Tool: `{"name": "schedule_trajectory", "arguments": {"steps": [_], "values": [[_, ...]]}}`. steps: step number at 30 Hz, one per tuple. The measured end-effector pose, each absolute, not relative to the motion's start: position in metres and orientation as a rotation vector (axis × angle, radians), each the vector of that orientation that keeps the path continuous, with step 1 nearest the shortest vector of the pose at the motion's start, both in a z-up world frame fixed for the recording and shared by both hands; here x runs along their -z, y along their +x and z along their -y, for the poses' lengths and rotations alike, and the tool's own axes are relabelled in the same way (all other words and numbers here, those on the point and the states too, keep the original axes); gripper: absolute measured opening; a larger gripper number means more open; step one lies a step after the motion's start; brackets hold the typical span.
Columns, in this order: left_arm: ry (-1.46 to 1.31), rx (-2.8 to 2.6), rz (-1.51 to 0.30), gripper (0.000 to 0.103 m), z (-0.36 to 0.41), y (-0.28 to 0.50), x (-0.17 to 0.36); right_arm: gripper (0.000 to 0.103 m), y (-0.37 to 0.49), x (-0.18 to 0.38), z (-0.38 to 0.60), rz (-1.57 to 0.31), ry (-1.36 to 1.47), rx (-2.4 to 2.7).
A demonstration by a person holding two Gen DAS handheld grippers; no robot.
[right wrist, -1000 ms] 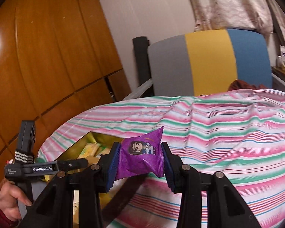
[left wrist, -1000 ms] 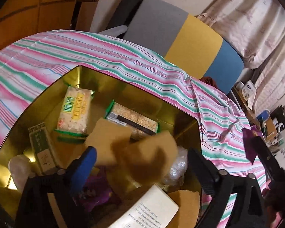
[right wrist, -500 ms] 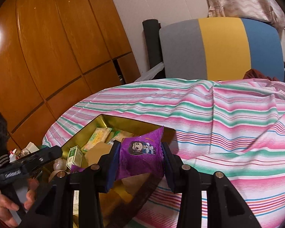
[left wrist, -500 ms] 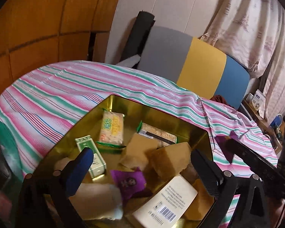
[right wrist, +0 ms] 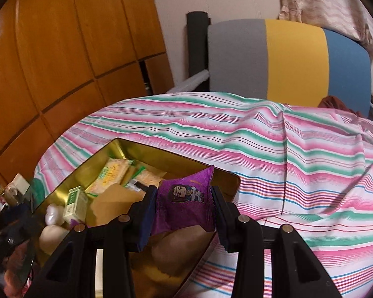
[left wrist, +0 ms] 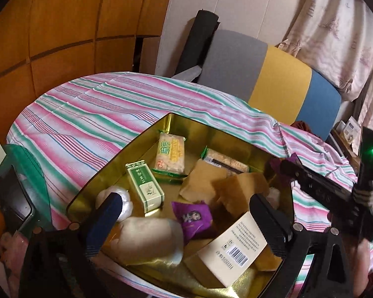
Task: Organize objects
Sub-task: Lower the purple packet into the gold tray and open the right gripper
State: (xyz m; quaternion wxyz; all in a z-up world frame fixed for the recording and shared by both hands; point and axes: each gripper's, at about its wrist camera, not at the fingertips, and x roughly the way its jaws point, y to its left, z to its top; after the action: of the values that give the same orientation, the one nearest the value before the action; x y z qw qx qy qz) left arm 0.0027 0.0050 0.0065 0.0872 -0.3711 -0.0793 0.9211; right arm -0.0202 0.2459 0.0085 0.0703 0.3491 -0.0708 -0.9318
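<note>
Back pulls the left wrist camera, and now the whole gold tin (left wrist: 146,134) shows on the striped desk (left wrist: 87,114)! Right tongs (right wrist: 184,206) are clamped on a purple snack packet (right wrist: 186,198), poised over the tin's near right corner. Left tongs (left wrist: 186,213) gape wide and grip nothing, hovering above the tin. Inside lie a second purple packet (left wrist: 194,216), a green-and-white box (left wrist: 144,186), a cracker pack (left wrist: 170,154), brown paper (left wrist: 204,181) and a barcoded cream box (left wrist: 233,245).
</note>
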Motion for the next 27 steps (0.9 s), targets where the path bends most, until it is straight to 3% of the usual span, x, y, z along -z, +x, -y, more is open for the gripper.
{"name": "schedule_trajectory", "arguments": {"steps": [11,17,21,27], "values": [[-1.136,-2.742,0.196,0.103,-0.008,0.008,-0.008,0.045,-0.022,-0.001,-0.256,0.306,1.097,2.812],[-1.113,-2.836,0.123,0.103,-0.012,0.01,-0.011,0.052,-0.003,-0.009,-0.257,0.34,1.101,2.837],[-1.115,-2.904,0.064,0.103,-0.012,0.011,-0.014,0.072,0.009,-0.014,-0.25,0.338,1.097,2.851],[-1.137,-2.955,0.017,0.103,-0.009,0.015,-0.014,0.074,0.021,-0.025,-0.23,0.251,1.102,2.871]]}}
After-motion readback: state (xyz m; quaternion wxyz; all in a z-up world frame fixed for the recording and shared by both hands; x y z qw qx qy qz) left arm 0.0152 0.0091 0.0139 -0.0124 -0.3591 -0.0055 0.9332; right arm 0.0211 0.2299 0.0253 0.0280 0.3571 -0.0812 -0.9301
